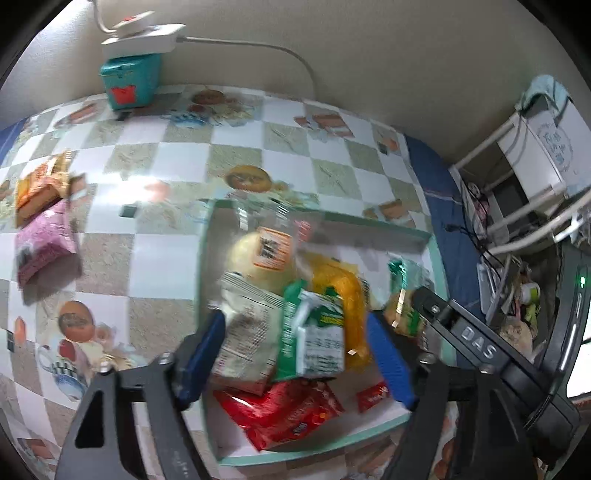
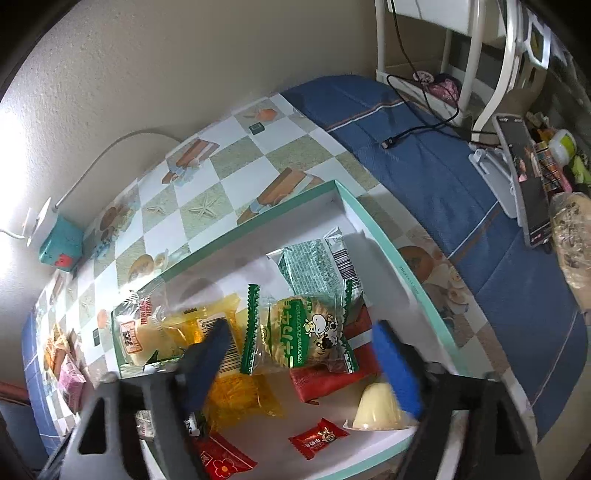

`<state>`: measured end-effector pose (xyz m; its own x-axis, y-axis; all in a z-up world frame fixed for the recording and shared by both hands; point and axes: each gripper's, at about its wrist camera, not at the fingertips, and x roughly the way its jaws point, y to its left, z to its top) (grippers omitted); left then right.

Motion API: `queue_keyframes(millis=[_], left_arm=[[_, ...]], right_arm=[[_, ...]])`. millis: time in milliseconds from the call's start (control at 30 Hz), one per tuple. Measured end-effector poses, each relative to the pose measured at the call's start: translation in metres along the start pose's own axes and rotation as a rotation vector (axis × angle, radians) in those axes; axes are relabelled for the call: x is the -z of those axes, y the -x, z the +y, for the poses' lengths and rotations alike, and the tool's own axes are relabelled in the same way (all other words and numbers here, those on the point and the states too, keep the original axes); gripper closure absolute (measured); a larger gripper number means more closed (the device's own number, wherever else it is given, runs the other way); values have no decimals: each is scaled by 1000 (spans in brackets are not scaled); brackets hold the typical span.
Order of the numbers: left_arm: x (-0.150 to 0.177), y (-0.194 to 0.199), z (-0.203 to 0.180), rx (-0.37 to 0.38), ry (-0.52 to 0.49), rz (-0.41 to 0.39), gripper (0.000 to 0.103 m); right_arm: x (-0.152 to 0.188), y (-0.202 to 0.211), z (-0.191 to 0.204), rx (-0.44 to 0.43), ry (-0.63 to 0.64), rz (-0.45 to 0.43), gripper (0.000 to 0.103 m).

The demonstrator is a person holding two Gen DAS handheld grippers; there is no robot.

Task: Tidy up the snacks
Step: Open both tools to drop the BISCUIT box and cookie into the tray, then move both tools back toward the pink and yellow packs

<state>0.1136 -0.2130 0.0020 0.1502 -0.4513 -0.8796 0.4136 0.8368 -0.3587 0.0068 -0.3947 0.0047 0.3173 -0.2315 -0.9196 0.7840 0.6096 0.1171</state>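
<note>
Hovering open, two hand-held grippers [image 1: 295, 350] [image 2: 303, 354] overlook one tray [image 2: 424, 280], two outside packets [image 1: 44, 221].

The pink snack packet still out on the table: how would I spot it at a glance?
Start from the white tray with the teal rim full of snacks, then look left across the checkered tablecloth. Two packets lie outside the tray near the table's left edge. The pink packet is the nearer one, below the orange packet.

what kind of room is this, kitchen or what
Probably a lived-in home room, not clearly a kitchen: a table under a checkered food-print cloth against a plain wall, a power strip on a teal box, and a cluttered white rack beside it.
</note>
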Motion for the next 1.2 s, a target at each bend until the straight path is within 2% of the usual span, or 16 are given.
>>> queue_keyframes(millis=[67, 133, 233, 333, 467, 733, 967, 1200], left_arm=[[-3, 5, 13, -46, 19, -28, 15], [-5, 11, 31, -103, 46, -53, 10], [-7, 19, 68, -175, 124, -76, 8], [-9, 29, 112, -220, 214, -93, 8], [-8, 44, 151, -270, 283, -126, 8], [-4, 71, 211, -314, 373, -174, 7], [6, 80, 278, -342, 500, -171, 7], [13, 82, 317, -336, 589, -191, 7]], right_arm=[[1, 1, 4, 17, 11, -9, 0], [2, 2, 9, 26, 23, -16, 0], [5, 4, 20, 23, 42, -21, 0], [8, 10, 35, 17, 63, -39, 0], [12, 22, 59, -27, 102, -76, 0], [35, 34, 121, -130, 195, -109, 0], [66, 28, 178, -214, 295, -83, 0], [98, 10, 231, -273, 405, -45, 0]])
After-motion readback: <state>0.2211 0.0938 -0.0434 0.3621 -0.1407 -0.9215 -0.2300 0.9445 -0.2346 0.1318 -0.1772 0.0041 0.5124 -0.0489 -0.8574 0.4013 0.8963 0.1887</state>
